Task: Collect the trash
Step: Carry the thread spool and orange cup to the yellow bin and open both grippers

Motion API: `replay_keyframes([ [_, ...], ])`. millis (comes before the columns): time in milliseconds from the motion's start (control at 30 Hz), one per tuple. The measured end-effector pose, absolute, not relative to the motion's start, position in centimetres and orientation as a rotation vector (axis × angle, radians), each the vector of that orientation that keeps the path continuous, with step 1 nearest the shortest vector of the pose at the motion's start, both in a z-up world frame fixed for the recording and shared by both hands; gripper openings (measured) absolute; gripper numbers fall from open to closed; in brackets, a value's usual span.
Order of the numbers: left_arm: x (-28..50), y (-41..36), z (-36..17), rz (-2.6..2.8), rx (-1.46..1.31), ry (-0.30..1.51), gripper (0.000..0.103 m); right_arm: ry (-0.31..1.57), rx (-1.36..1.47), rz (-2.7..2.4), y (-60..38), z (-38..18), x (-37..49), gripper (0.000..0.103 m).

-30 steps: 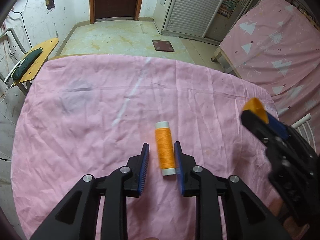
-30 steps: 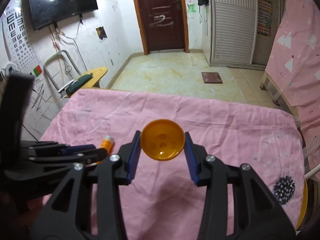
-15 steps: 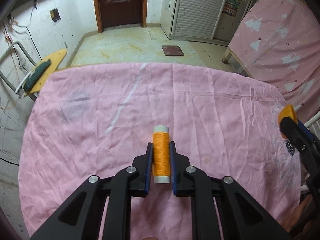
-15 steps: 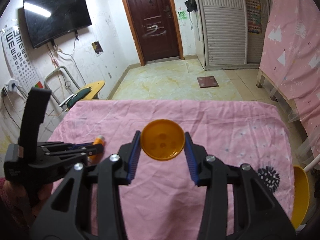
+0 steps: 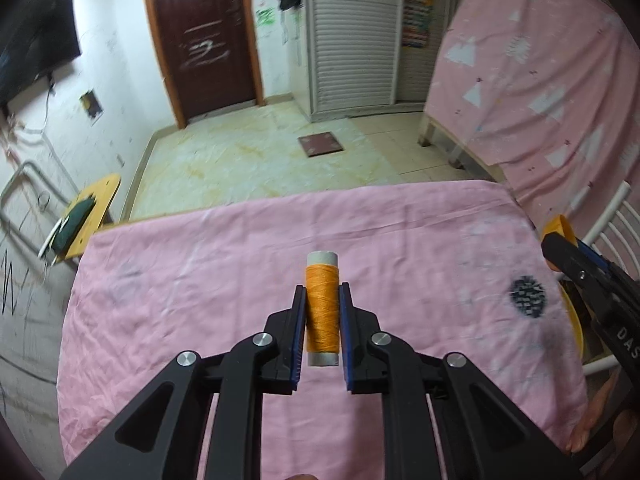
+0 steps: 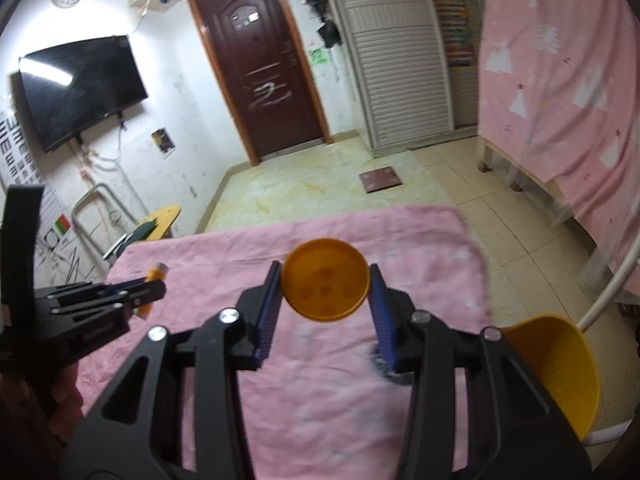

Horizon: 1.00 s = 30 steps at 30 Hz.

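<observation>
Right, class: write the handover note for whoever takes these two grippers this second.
Left gripper: shut on the orange thread spool with white ends, lifted above the pink cloth-covered table.
Right gripper: shut on the round orange plastic lid, near the table's right edge.
Yellow bin sits beside that edge.
Done: both picked up. Left: drop both in the bin.

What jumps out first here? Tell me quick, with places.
The orange thread spool stands out, clamped between the left gripper fingers above the pink tablecloth. The right gripper pinches a round orange lid by its edges. A yellow bin sits low off the table's right edge.
</observation>
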<state>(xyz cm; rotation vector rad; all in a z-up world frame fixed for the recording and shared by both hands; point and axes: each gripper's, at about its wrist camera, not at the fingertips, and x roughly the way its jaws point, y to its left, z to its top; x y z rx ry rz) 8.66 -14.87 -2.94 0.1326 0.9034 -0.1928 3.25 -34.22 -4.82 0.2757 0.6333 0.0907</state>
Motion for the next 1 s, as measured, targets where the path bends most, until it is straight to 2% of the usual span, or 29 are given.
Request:
replay_keyframes([
  [667, 4.7, -29.7, -2.1, -0.402, 0.288, 0.881, 0.008, 0.597, 0.429, -0.078, -46.1, -8.0, -1.9, 0.040],
  [1000, 3.6, -35.9, -2.2, -0.682, 0.112, 0.940, 0.008, 0.630, 0.480, -0.103, -49.4, -9.8, -3.1, 0.040],
])
